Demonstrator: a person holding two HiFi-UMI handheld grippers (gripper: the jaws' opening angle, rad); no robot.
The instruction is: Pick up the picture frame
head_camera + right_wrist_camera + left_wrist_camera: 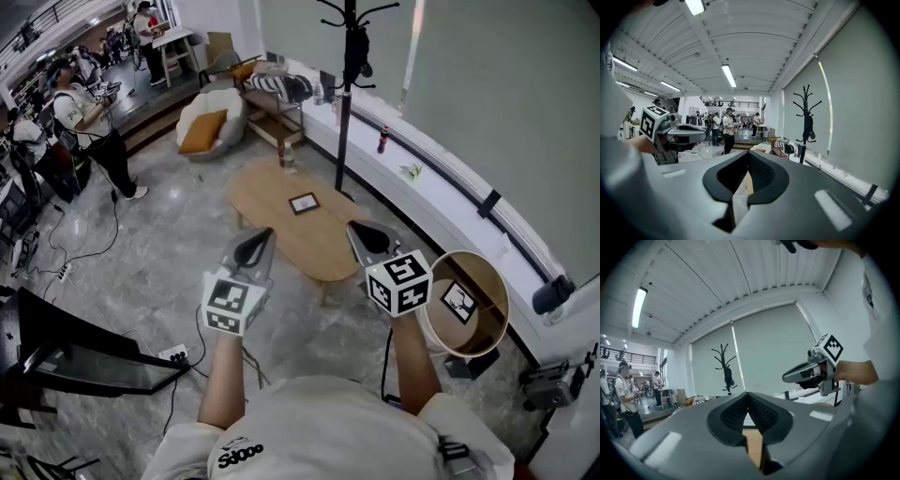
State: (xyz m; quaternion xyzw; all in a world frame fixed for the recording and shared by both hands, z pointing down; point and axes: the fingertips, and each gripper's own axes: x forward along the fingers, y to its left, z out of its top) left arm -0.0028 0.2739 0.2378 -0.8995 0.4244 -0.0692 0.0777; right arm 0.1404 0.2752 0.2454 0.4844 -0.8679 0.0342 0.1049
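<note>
Both my left tongs (255,246) and right tongs (368,236) are shut, holding nothing. The small dark picture frame (304,202) lies on the oval wooden table (267,197).

Smooth pale wood tops the oval table (319,251) on a glossy grey stone-look floor (159,281). At its six o'clock, the left gripper (262,234) and right gripper (360,230) show matt grey plastic and ribbed black pads (733,414).

Ahead of the left gripper (257,244) and right gripper (366,235), the picture frame (303,202) is too small to tell what it shows. In both gripper views the grey housings hide it. Beside the right gripper, its marker cube covers part of the round table (502,281) rim, and the coat stand (346,94) runs off the top edge.
</note>
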